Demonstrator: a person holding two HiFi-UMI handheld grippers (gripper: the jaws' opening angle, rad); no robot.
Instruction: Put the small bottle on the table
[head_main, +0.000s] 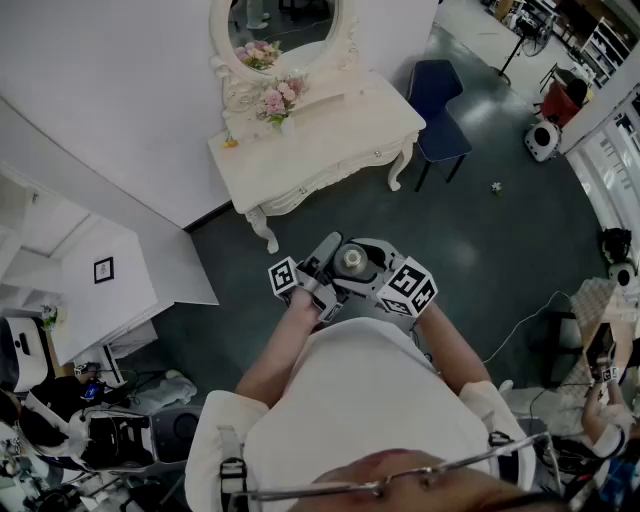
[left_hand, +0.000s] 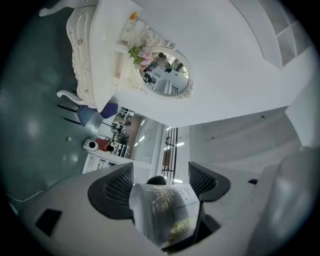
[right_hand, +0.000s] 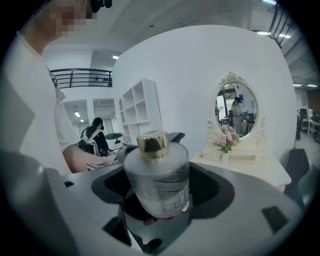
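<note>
The right gripper (right_hand: 162, 187) has its jaws clasped wide round the small frosted-glass bottle with a gold cap (right_hand: 156, 167), held cap-up at the chest, with the left gripper (left_hand: 161, 182) apparently spread loosely around it too, and the ornate white dressing table (head_main: 330, 150) stands straight ahead, well apart.

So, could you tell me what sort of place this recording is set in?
Probably a lab or studio hall with a mock bedroom corner: a white dressing table with an oval mirror and flowers stands against a partition, while equipment clutters the grey floor.
</note>
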